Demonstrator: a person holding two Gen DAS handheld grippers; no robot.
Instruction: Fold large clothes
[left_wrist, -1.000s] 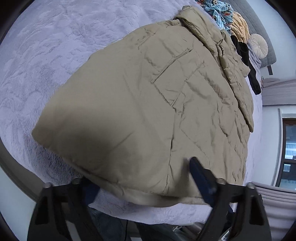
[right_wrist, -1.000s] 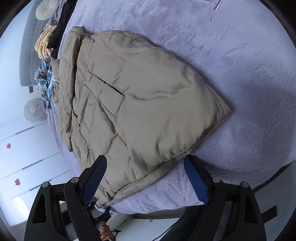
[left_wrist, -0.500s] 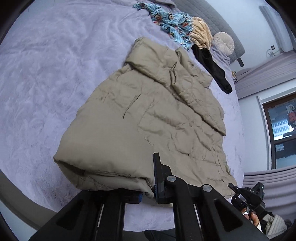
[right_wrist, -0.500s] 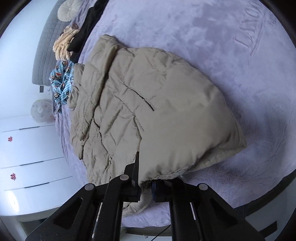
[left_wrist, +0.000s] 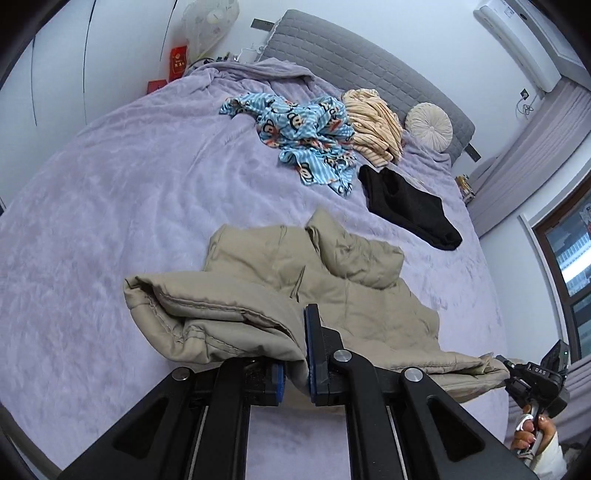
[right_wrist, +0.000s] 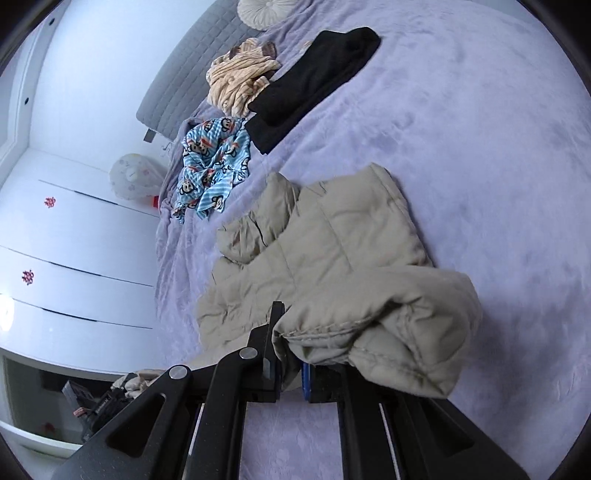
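Observation:
A beige padded jacket (left_wrist: 332, 284) lies on the lilac bed cover, its near hem raised off the bed. My left gripper (left_wrist: 295, 369) is shut on one corner of that hem, the fabric bunched over its fingers. My right gripper (right_wrist: 291, 365) is shut on the other hem corner; the jacket (right_wrist: 332, 258) drapes down from it toward the collar end, which rests on the bed. In the left wrist view the right gripper (left_wrist: 532, 376) shows at the far right, held by a hand, with the hem stretched between the two.
A blue cartoon-print garment (left_wrist: 310, 136), a cream striped garment (left_wrist: 373, 122) and a black garment (left_wrist: 406, 206) lie near the grey headboard (left_wrist: 369, 70). A round cushion (left_wrist: 428, 125) sits by the headboard. White wardrobe doors (right_wrist: 74, 240) stand beside the bed.
Both grippers closed on the jacket's near hem, then rose and moved toward the headboard, lifting the hem off the bed. The jacket's lower half now hangs up from the bed.

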